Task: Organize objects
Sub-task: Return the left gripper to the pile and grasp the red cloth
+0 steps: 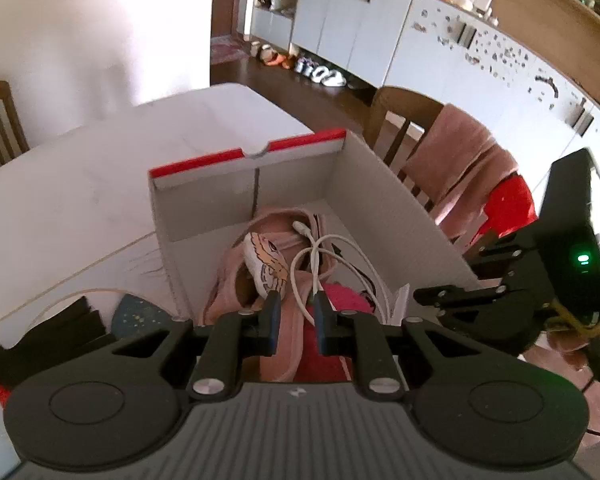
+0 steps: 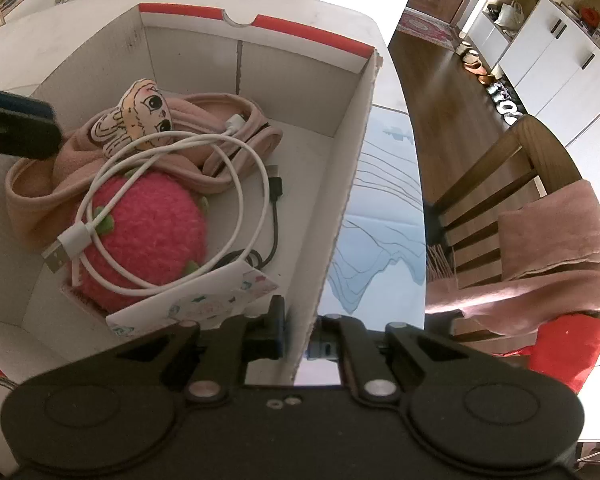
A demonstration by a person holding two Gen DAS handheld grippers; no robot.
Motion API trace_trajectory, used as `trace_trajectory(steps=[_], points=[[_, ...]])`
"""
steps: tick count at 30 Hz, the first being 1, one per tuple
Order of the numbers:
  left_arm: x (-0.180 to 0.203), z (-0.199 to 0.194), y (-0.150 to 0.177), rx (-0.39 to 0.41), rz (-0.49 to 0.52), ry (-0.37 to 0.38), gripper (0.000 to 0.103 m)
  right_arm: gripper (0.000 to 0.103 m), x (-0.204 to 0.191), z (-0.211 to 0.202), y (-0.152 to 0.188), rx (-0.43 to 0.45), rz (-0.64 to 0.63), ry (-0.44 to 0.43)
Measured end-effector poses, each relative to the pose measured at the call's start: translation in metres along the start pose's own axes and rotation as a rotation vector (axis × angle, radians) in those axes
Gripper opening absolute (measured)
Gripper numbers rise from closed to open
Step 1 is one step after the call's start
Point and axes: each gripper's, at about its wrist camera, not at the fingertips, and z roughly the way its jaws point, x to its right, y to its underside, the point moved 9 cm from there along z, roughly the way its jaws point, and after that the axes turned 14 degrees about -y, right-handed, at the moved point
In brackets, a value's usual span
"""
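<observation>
While the right gripper (image 2: 296, 330) clenches the box (image 2: 340, 184) wall on the worktop (image 1: 80, 184), hold it steady; the left gripper (image 1: 296, 308), fingers parted, hovers over the white cable (image 2: 172, 184) inside.

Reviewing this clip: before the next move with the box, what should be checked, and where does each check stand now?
1. Right gripper straddles the box side wall: ok.
2. Its grip is firm on the wall: cannot tell.
3. Left gripper empty, fingers apart over the box contents: ok.
4. White cable lies wholly inside, on the pink plush: ok.
5. Card rests inside, clear of the right fingers: cannot tell.
</observation>
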Motion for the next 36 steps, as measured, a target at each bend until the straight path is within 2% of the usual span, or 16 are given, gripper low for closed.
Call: trace_trajectory(steps=[11, 14, 15, 16, 18, 21, 26, 28, 30, 33, 36], points=[[-0.038, -0.042, 0.016, 0.036, -0.119, -0.039, 0.016, 0.007, -0.001, -0.002, 0.0, -0.005, -0.008, 0.007], [-0.056, -0.052, 0.025, 0.042, -0.163, -0.045, 0.03, 0.007, -0.001, -0.002, 0.0, -0.007, -0.01, 0.009], [-0.063, -0.056, 0.028, 0.044, -0.18, -0.05, 0.041, 0.007, -0.002, -0.002, 0.0, -0.008, -0.011, 0.01], [-0.07, -0.06, 0.031, 0.049, -0.194, -0.06, 0.056, 0.008, -0.002, -0.002, 0.0, -0.009, -0.011, 0.011], [-0.086, -0.069, 0.037, 0.066, -0.224, -0.085, 0.069, 0.008, -0.002, -0.002, 0.0, -0.009, -0.01, 0.011], [-0.109, -0.074, 0.046, 0.062, -0.264, -0.124, 0.07, 0.008, -0.002, -0.002, 0.0, -0.01, -0.01, 0.011], [-0.145, -0.071, 0.063, 0.035, -0.32, -0.205, 0.08, 0.008, -0.002, -0.002, 0.0, -0.013, -0.012, 0.011], [-0.159, -0.066, 0.07, 0.023, -0.333, -0.247, 0.088, 0.008, -0.002, -0.002, 0.0, -0.014, -0.011, 0.011], [-0.172, -0.057, 0.076, 0.004, -0.361, -0.27, 0.09, 0.008, -0.002, -0.002, 0.001, -0.015, -0.011, 0.01], [-0.192, -0.043, 0.088, -0.032, -0.395, -0.311, 0.102, 0.008, -0.002, -0.001, 0.001, -0.016, -0.011, 0.009], [-0.21, -0.028, 0.099, -0.061, -0.414, -0.361, 0.102, 0.008, -0.002, -0.001, 0.002, -0.017, -0.01, 0.008]])
